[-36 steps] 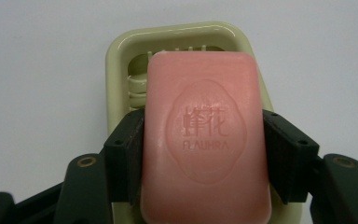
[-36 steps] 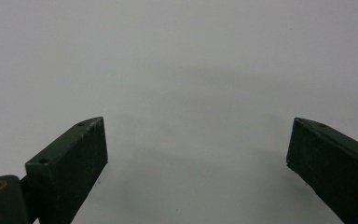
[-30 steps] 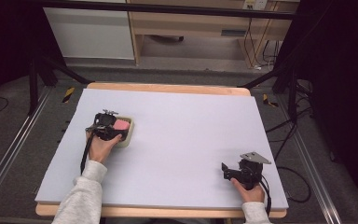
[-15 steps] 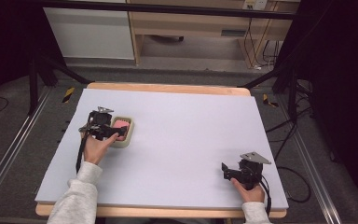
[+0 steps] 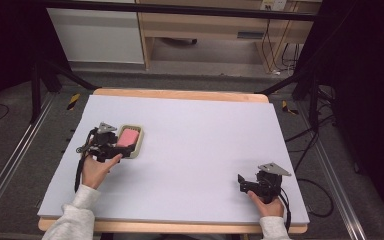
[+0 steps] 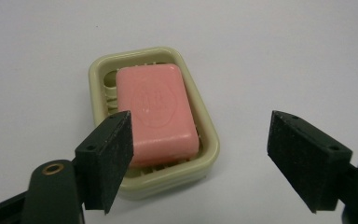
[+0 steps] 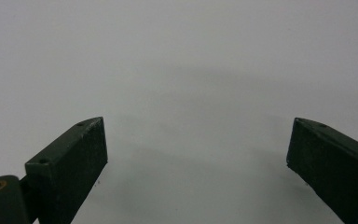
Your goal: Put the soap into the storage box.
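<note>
A pink bar of soap lies flat in a pale green soap dish on the white table. In the high view the soap and its dish sit at the table's left. My left gripper is just short of the dish's near end, open, with nothing between its jaws; the left jaw overlaps the dish's near left corner in the left gripper view, where the gripper is open. My right gripper rests open at the table's front right, over bare table.
The white table top has a wooden edge at the back and front. Metal rails run along the floor on both sides. A wooden shelf and cables stand behind the table.
My left hand and gripper have drawn back toward the front left, away from the soap dish. The soap stays in the dish. The right gripper has not moved.
</note>
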`<state>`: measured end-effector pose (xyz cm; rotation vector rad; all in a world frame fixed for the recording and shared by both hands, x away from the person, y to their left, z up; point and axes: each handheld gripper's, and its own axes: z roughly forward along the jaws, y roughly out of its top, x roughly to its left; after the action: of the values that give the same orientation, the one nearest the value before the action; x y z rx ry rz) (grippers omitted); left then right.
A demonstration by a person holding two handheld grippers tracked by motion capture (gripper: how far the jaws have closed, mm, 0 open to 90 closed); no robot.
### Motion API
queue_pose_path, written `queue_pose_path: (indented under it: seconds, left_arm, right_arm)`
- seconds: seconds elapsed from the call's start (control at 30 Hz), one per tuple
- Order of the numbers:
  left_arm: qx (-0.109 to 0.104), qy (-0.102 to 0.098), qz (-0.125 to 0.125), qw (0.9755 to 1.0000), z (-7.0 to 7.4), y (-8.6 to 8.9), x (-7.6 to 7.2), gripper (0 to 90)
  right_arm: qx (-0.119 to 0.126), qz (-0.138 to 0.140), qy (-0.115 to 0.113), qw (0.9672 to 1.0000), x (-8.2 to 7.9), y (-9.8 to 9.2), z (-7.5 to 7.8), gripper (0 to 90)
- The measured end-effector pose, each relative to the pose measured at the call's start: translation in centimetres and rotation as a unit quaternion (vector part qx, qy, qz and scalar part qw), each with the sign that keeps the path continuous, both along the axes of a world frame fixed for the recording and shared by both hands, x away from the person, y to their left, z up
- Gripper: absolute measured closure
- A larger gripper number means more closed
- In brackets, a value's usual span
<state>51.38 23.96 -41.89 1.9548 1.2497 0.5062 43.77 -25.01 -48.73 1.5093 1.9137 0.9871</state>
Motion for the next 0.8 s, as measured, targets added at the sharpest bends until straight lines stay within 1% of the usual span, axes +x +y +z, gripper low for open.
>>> queue_pose_path:
  seconds: [0.07, 0.1, 0.2, 0.33, 0.47, 0.5, 0.53, 0.6, 0.63, 0.8]
  left_arm:
    - [-0.002, -0.006, -0.001, 1.0000, -0.1, 0.1, -0.6, 22.2]
    - [0.001, -0.010, -0.002, 1.0000, -0.2, 0.3, -1.0, 22.2]
    - [-0.002, -0.012, -0.001, 0.9999, -0.5, 0.6, -1.7, 22.7]
    - [0.000, -0.017, 0.005, 0.9998, -1.0, 1.1, -2.4, 23.1]
    - [0.002, -0.021, 0.017, 0.9996, -1.8, 2.2, -3.3, 23.1]
    - [-0.001, -0.025, 0.020, 0.9995, -2.0, 2.5, -3.7, 23.1]
    - [0.004, -0.027, 0.019, 0.9995, -2.1, 2.8, -4.0, 23.1]
    - [0.001, -0.027, 0.021, 0.9994, -2.5, 3.2, -4.5, 22.2]
    - [-0.005, -0.026, 0.020, 0.9995, -2.8, 3.4, -4.8, 21.8]
    - [0.003, -0.015, 0.020, 0.9997, -3.9, 3.9, -5.6, 20.5]
  right_arm:
    - [0.001, 0.000, 0.000, 1.0000, 0.0, 0.0, 0.0, 5.3]
    - [0.000, 0.000, 0.000, 1.0000, 0.0, 0.0, 0.0, 5.3]
    - [-0.001, 0.000, 0.000, 1.0000, 0.0, 0.0, 0.0, 5.3]
    - [0.000, 0.000, 0.000, 1.0000, 0.0, 0.0, 0.0, 5.3]
    - [0.001, 0.000, -0.001, 1.0000, 0.0, 0.0, 0.0, 5.4]
    - [0.001, 0.000, -0.001, 1.0000, 0.0, 0.0, 0.0, 5.4]
    - [0.001, 0.000, -0.001, 1.0000, 0.0, 0.0, 0.0, 5.3]
    - [0.003, 0.000, 0.001, 1.0000, -0.1, 0.0, 0.1, 5.4]
    - [0.003, 0.000, 0.001, 1.0000, -0.1, 0.0, 0.1, 5.4]
    - [0.005, -0.001, 0.001, 1.0000, -0.2, 0.0, 0.1, 5.4]
